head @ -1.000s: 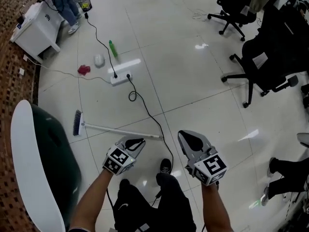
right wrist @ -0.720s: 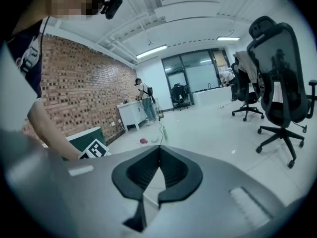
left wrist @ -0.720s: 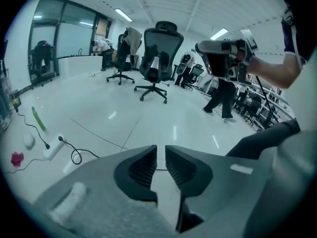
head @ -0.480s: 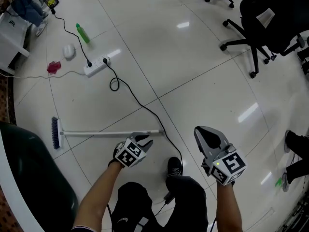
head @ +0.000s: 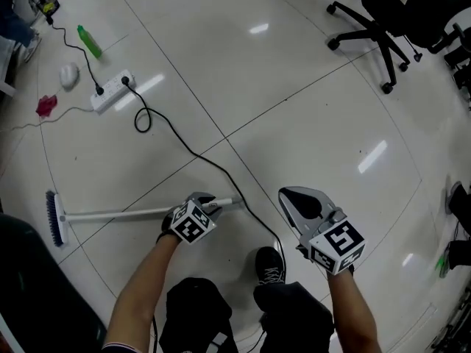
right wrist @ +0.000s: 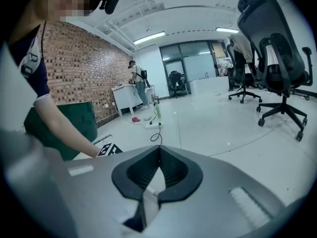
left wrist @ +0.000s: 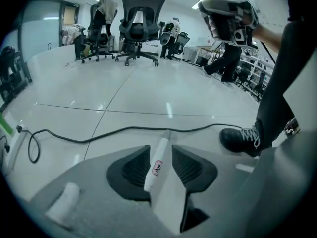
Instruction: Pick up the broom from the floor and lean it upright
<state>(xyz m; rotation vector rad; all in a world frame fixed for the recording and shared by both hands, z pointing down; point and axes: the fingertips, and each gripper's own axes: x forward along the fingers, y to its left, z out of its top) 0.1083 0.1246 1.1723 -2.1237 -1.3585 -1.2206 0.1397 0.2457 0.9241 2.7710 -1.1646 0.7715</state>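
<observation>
The broom lies flat on the white tiled floor, its blue-bristled head (head: pixel 51 218) at the left and its long white handle (head: pixel 118 213) running right. My left gripper (head: pixel 213 201) is down at the handle's free end. In the left gripper view the handle (left wrist: pixel 157 163) runs between the jaws of the left gripper (left wrist: pixel 160 148), which are opening, with a gap at the right pad. My right gripper (head: pixel 289 194) hangs apart to the right, above the floor. Its jaws meet at the tips with nothing in them, as the right gripper (right wrist: pixel 159 148) view shows.
A black cable (head: pixel 191 153) runs from a white power strip (head: pixel 110 90) past the handle's end to my shoe (head: pixel 271 265). A green bottle (head: pixel 90 41), a white lump (head: pixel 68 74) and a red rag (head: pixel 45 105) lie far left. Office chairs (head: pixel 375 28) stand at the top right.
Both grippers have sunk toward the floor. The left one has come down over the broom handle's end and its jaws have spread. The broom has not moved.
</observation>
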